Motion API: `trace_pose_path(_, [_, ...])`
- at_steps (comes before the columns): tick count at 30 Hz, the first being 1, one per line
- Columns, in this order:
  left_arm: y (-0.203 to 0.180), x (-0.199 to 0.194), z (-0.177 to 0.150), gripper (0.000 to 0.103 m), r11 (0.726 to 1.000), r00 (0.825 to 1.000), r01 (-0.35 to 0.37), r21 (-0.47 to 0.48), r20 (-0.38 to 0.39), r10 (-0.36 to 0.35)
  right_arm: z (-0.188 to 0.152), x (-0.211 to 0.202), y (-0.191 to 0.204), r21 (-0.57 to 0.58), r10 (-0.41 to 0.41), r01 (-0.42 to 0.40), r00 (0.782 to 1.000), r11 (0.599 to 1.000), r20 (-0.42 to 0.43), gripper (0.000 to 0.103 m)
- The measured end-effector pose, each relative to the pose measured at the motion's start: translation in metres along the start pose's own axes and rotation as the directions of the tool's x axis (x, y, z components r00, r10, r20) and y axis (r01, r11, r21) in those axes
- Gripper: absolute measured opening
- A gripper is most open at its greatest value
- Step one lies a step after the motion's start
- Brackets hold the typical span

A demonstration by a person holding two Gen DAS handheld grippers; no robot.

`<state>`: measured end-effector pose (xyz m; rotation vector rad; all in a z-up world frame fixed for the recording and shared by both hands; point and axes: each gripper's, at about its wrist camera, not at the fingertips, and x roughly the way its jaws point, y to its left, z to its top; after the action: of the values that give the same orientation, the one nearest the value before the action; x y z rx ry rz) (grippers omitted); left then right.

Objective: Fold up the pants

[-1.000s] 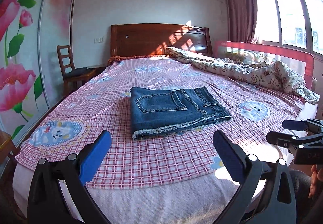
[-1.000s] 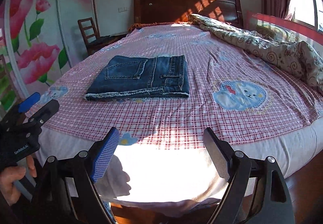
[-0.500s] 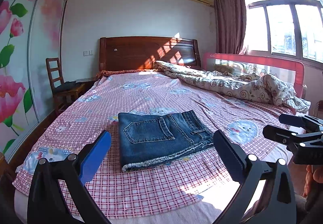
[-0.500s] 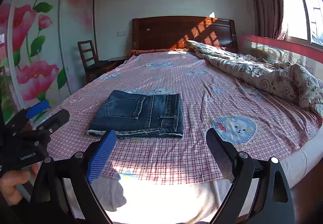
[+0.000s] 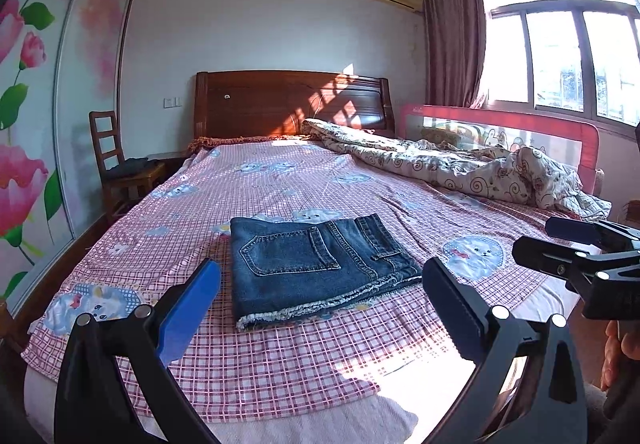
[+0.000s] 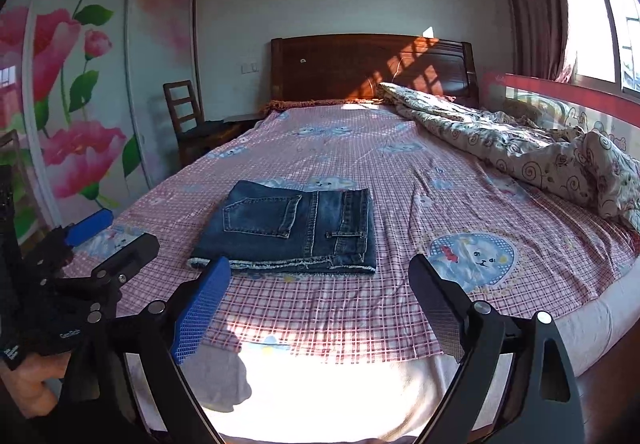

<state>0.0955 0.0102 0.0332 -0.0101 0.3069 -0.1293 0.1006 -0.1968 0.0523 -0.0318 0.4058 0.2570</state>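
Note:
The blue denim pants (image 5: 316,264) lie folded into a flat rectangle on the pink checked bed sheet (image 5: 280,360), back pocket up, frayed hem toward me. They also show in the right wrist view (image 6: 292,230). My left gripper (image 5: 320,304) is open and empty, held back from the foot of the bed, short of the pants. My right gripper (image 6: 320,298) is open and empty, also back from the bed edge. Each gripper shows at the side of the other's view: the right one (image 5: 568,248), the left one (image 6: 108,240).
A crumpled patterned quilt (image 5: 460,168) lies along the bed's right side by a red bed rail (image 5: 520,132). A wooden headboard (image 5: 288,104) is at the far end. A wooden chair (image 5: 120,168) and a flowered wardrobe (image 5: 36,124) stand on the left.
Both grippers have pulled back and tilted up from the bed, so the pants look farther away. The pants have not moved. Both grippers stay open.

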Motion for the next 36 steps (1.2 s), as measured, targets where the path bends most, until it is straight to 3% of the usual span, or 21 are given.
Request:
trace_pose_path(10, [0.010,-0.003,-0.001,0.101,1.000,1.000,-0.023,-0.020,-0.012,0.023,-0.003,0.003,0.004,0.005,0.024,-0.024,1.000,1.000,0.001,0.090])
trace_pose_path(36, [0.008,0.000,0.000,0.101,1.000,1.000,-0.005,-0.022,-0.030,0.004,-0.007,0.008,-0.008,0.043,0.013,-0.012,1.000,0.999,-0.021,0.090])
